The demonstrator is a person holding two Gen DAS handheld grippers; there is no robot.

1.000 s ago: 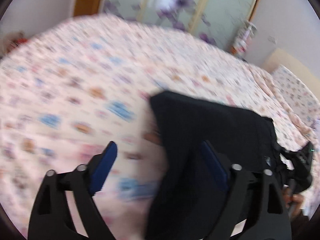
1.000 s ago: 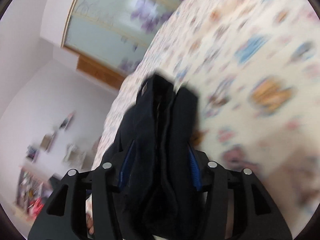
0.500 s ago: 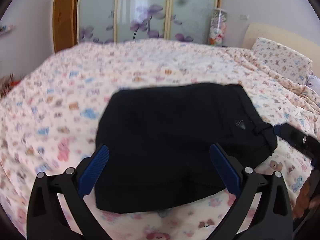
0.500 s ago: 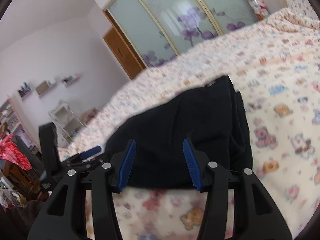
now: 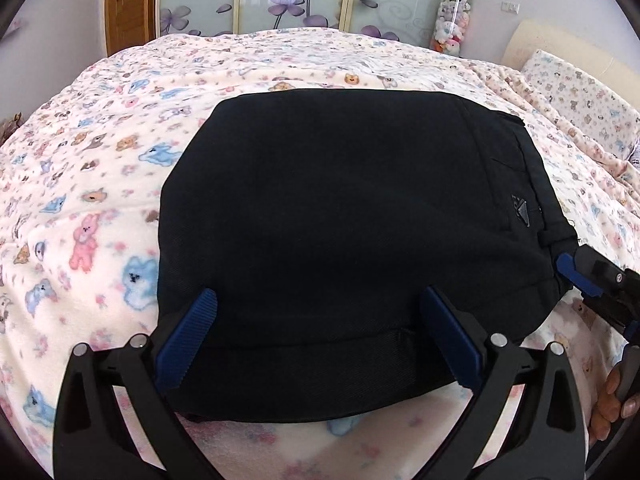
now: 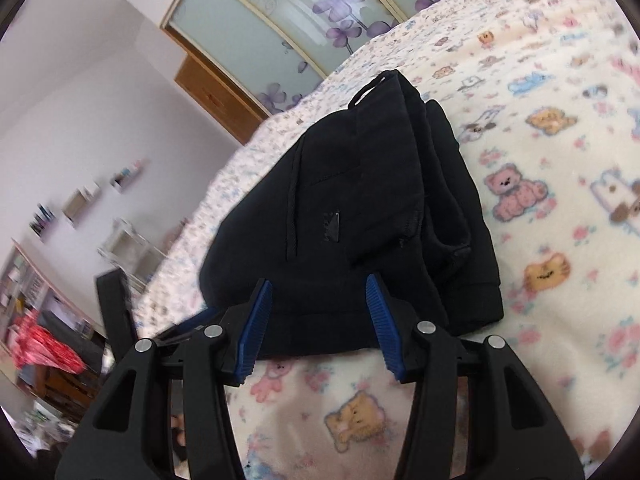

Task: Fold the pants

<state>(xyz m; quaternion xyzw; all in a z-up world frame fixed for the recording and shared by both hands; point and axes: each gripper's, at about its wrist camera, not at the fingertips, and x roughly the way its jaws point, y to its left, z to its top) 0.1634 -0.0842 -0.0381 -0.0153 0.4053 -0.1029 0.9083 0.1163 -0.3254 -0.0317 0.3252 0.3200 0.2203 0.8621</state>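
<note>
Hovering above folded black pants (image 5: 340, 240) on a bed: left gripper (image 5: 316, 336) spreading wide, empty; right gripper (image 6: 316, 320) half-open, gripping nothing.

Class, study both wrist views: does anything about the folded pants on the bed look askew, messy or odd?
Only a small thing. The black pants lie folded in a compact stack on the bear-print blanket, but in the right wrist view the layers on the right side are stepped rather than flush, and a belt loop sticks up at the far corner.
</note>
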